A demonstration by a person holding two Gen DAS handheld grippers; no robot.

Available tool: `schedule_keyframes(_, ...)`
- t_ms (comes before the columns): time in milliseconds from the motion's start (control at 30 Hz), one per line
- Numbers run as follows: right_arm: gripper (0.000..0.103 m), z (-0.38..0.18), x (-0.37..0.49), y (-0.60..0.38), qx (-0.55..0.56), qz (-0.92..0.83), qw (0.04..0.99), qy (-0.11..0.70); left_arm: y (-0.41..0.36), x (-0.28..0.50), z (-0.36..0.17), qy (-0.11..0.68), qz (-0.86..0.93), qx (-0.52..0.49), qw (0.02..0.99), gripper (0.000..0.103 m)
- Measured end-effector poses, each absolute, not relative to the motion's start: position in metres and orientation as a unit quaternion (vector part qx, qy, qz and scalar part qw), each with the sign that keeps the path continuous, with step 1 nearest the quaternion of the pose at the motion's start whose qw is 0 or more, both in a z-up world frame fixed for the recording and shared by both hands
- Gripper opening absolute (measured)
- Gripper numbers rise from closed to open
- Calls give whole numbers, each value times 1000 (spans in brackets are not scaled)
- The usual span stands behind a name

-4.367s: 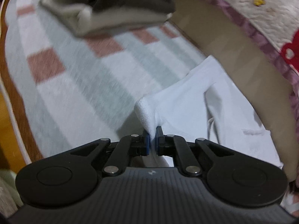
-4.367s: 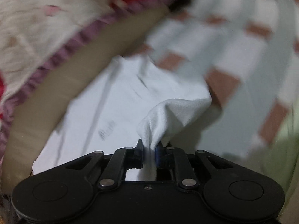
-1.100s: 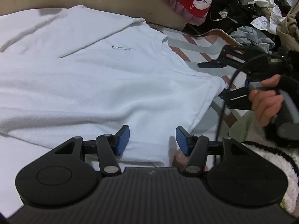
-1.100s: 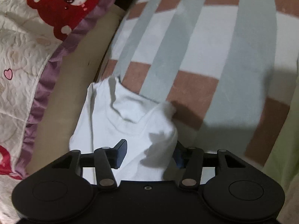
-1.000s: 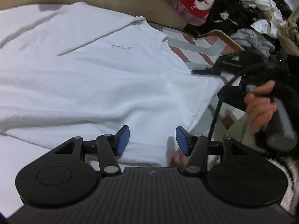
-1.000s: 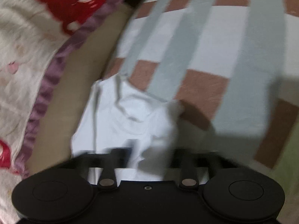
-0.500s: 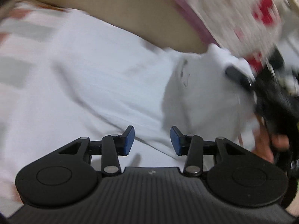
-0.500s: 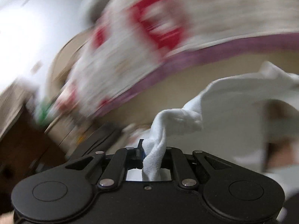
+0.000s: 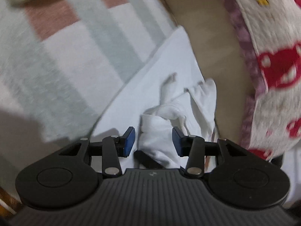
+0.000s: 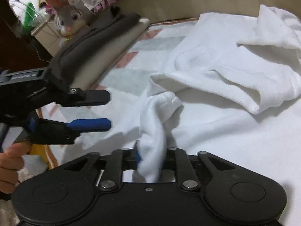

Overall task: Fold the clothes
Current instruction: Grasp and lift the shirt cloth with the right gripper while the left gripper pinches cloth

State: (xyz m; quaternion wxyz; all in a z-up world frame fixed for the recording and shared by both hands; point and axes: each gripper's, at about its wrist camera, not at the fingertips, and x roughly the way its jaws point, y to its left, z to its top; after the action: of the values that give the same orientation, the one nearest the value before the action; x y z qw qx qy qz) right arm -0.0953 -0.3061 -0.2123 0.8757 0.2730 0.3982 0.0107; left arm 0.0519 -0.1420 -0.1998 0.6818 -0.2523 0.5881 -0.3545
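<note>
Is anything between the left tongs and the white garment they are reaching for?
Nothing visible. A bunched fold of the white garment already sits between the left tongs' opening jaws, not yet pinched. The right tongs, also opening, have the same garment between their pads.

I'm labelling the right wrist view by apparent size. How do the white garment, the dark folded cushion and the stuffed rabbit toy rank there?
Largest to smallest as they look:
1. white garment
2. dark folded cushion
3. stuffed rabbit toy
The toy lies farthest back, so its true size is unsure.
</note>
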Motion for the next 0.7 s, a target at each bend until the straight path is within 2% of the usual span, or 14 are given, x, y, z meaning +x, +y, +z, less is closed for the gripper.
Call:
schedule_keyframes(67,34,-197,-93,-308,268,29,858,436,-156,45,-190,582,-375,-219,688,48)
schedule_keyframes(167,34,-149,-105,-312,242,79,836,486,-161,33,-182,579,-391,-182,692,48)
schedule_keyframes(200,38,-127,-114,-315,222,81,831,503,-163,29,-180,578,-396,-170,693,48)
schedule_keyframes(233,42,-104,-123,-318,201,81,826,520,-164,25,-178,577,-403,-161,692,48)
schedule_keyframes(333,47,-47,-144,-336,107,48,805,581,-168,12,-176,576,-407,-124,698,49)
schedule_keyframes(433,55,-11,-159,-357,15,6,779,627,-175,1,-178,557,-365,-19,745,51)
schedule_keyframes(567,55,-21,-166,-385,30,-34,771,635,-180,-1,-184,548,-372,-5,749,52)
schedule_keyframes(700,55,-73,-184,-384,92,-3,815,572,-200,-12,-182,510,-401,52,759,58)
